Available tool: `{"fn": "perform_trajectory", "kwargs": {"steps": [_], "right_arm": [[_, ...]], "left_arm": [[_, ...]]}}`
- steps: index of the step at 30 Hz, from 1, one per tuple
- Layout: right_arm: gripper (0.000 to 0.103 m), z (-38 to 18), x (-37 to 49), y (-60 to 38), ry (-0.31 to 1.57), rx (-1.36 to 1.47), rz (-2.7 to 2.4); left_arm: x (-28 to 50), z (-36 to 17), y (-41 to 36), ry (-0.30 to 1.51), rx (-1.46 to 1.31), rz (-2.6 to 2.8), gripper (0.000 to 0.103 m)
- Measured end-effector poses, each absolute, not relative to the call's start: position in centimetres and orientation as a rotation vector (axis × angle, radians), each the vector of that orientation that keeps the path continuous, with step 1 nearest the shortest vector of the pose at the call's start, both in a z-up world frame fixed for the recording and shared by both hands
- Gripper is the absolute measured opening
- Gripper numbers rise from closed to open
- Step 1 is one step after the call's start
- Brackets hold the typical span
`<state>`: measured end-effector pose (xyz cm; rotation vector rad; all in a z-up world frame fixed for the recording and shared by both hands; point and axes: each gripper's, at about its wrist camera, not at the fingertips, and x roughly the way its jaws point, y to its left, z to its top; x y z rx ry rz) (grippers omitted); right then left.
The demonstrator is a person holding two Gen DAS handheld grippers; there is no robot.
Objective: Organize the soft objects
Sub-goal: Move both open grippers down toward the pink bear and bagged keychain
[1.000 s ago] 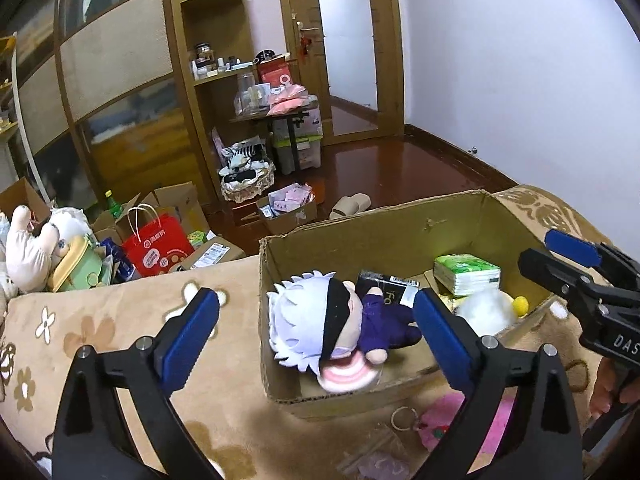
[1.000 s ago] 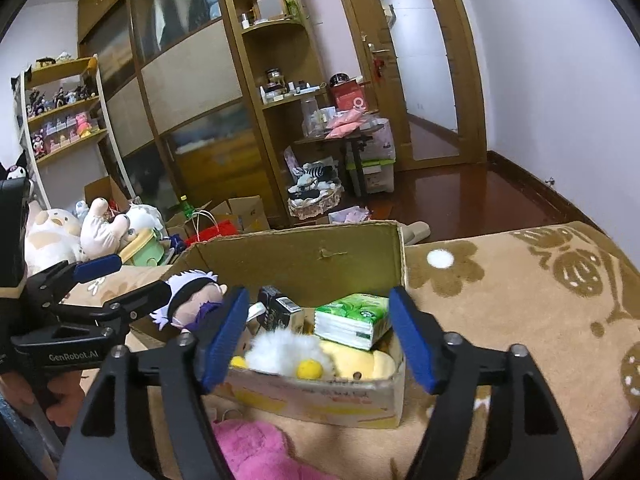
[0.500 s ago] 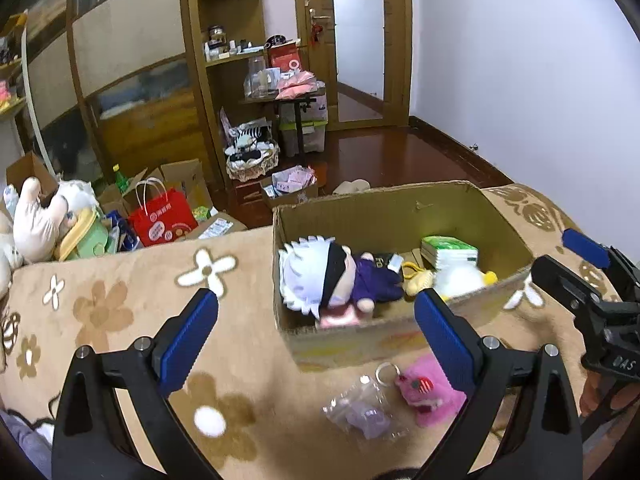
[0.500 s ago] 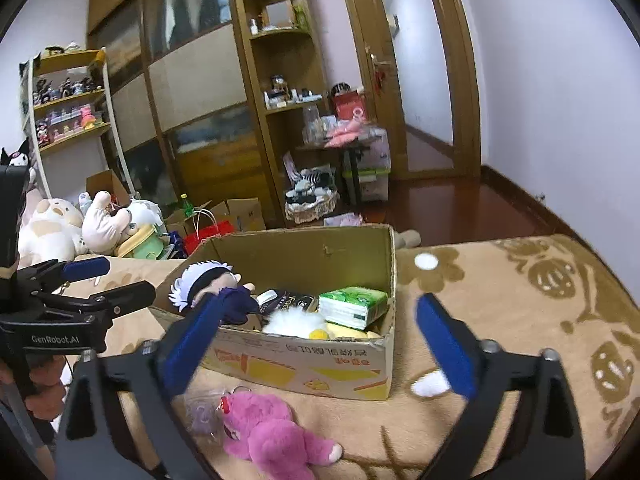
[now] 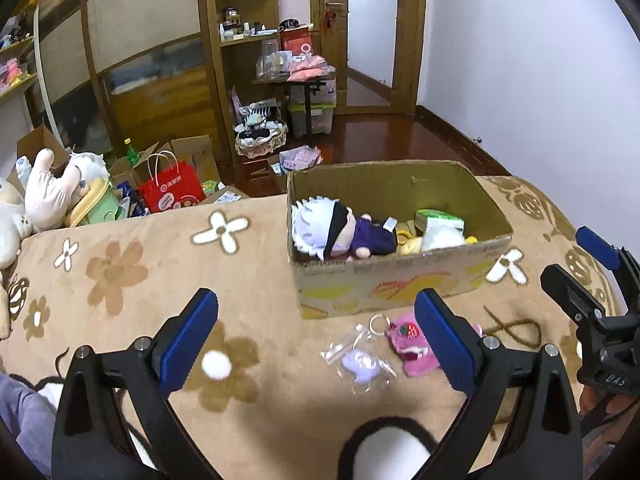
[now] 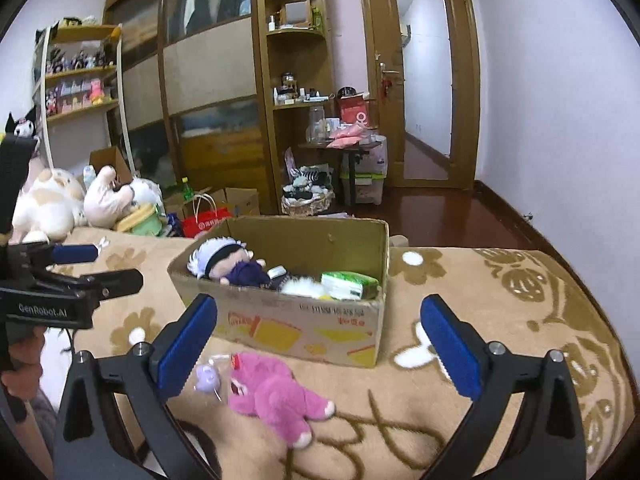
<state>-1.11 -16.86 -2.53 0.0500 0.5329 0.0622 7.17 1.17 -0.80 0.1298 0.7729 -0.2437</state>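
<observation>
A cardboard box [image 5: 384,288] [image 6: 296,324] stands on the flowered beige blanket [image 5: 132,276]. Inside lie a white-haired doll in purple [image 5: 336,228] [image 6: 232,260], a white fluffy toy [image 5: 440,236] and a green tissue pack [image 6: 348,284]. In front of the box lie a pink plush [image 6: 272,392] [image 5: 408,340] and a small purple charm in a clear bag [image 5: 360,360] [image 6: 206,376]. My left gripper [image 5: 316,344] is open and empty, hanging over the blanket short of the bagged charm. My right gripper [image 6: 316,344] is open wide and empty above the pink plush.
Large plush toys [image 6: 60,200] pile at the blanket's left end. Beyond the bed stand a red bag [image 5: 172,188], cardboard boxes, a basket [image 6: 308,196] and wooden shelves. A black-and-white plush [image 5: 384,452] lies at the near edge.
Both grippers have pulled back and up from the box, so the pink plush and bagged charm in front of it came into view. The right gripper's jaws have spread wider.
</observation>
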Motion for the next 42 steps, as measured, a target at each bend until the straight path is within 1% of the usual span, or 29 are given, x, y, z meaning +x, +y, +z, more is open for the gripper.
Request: {"fn": "perform_trajectory", "kwargs": {"steps": [10,16,42], "right_arm": [[0.103,-2.9,-3.0,-15.8,0.559,0.018,0.044],[0.103,-3.8,-2.9,-15.6,0.604,0.058,0.028],[0.103,-9.5,1.3,-15.0,0.783,0.081,0.039]], "left_arm": [[5.6,-2.1,1.4,0.84,0.158,-0.19,0.098],[5.8,-2.6,1.7,0.874,0.158,-0.175,0.098],[11.4,-8.2,0.3,1.08,0.088,-0.221,0.098]]}}
